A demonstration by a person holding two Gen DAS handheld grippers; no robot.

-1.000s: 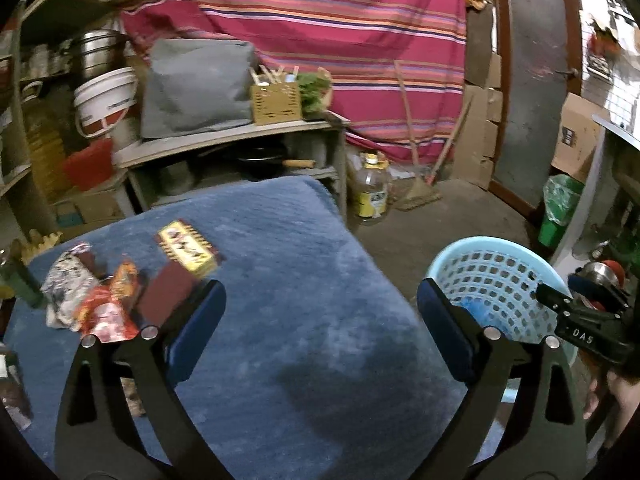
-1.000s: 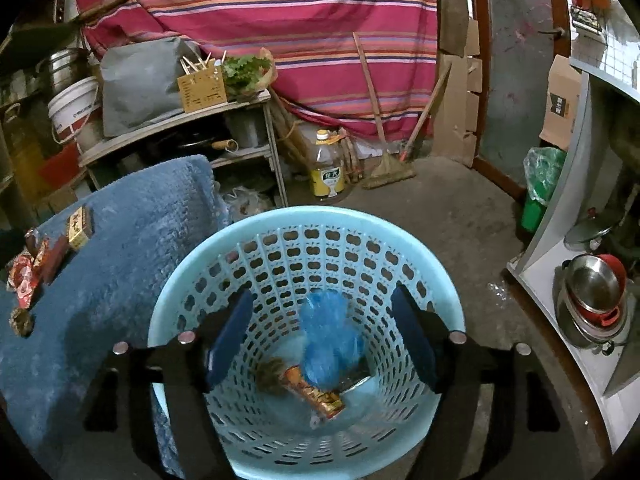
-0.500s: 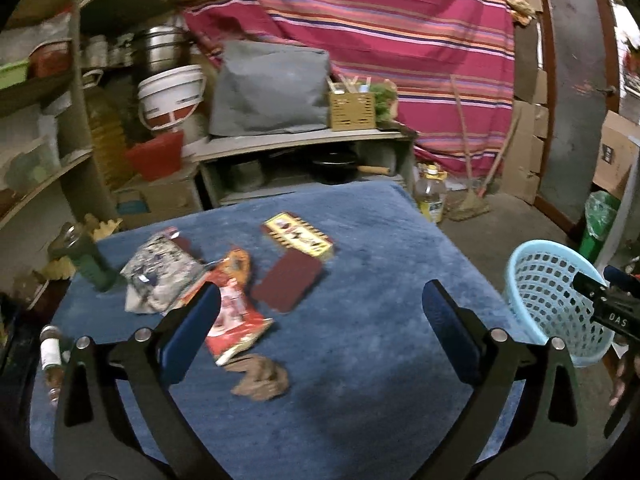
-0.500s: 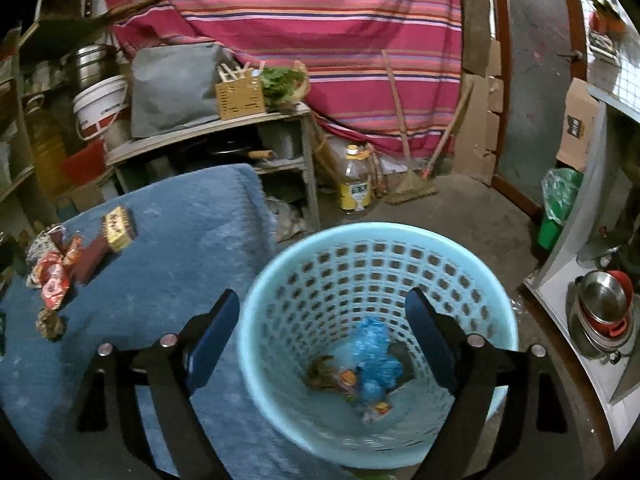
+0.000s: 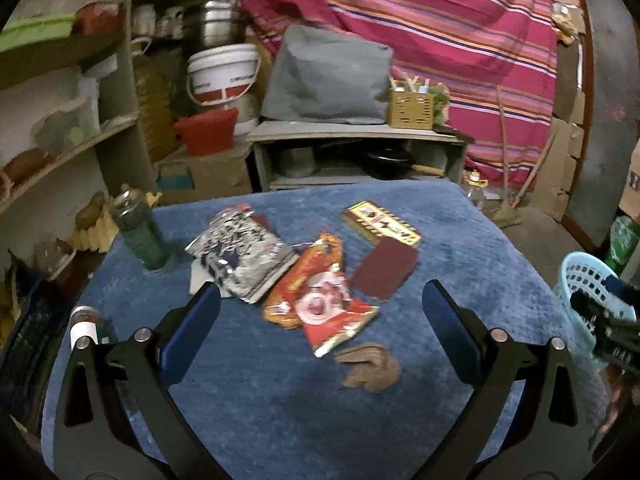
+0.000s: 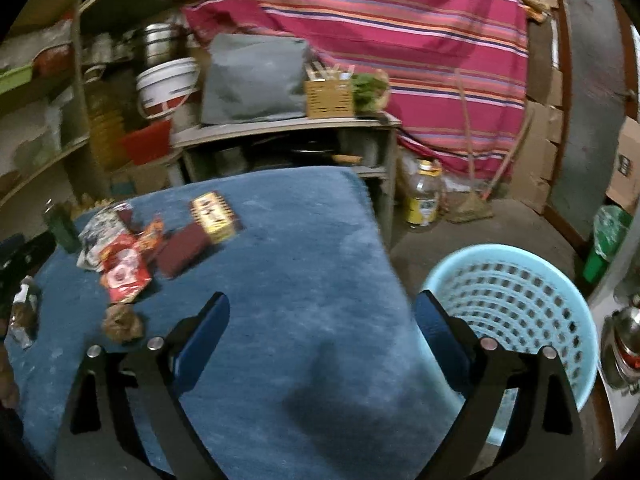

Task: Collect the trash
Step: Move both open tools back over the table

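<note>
Trash lies on a blue-carpeted table [image 5: 460, 248]: a silver-black wrapper [image 5: 242, 254], a red snack bag [image 5: 324, 304], a maroon packet [image 5: 384, 270], a yellow box [image 5: 382, 224] and a brown crumpled wad [image 5: 370, 366]. My left gripper [image 5: 320, 312] is open and empty, held above the red bag. My right gripper [image 6: 322, 316] is open and empty over the table's right part [image 6: 288, 248], with the same trash at its left, the red bag [image 6: 124, 276] among it. A light blue basket [image 6: 520, 304] stands on the floor right of the table; it also shows in the left wrist view [image 5: 588, 284].
A green bottle [image 5: 140, 232] and a small white-capped bottle [image 5: 84, 326] stand at the table's left side. Shelves [image 5: 60, 128] rise at the left. A low shelf unit [image 5: 356, 152], an oil bottle [image 6: 424, 196] and a broom [image 6: 472, 200] stand behind, before a striped cloth.
Both grippers swung left, away from the basket toward the table. The trash pile has come to the middle of the left view; the basket has slid to the right in the right view.
</note>
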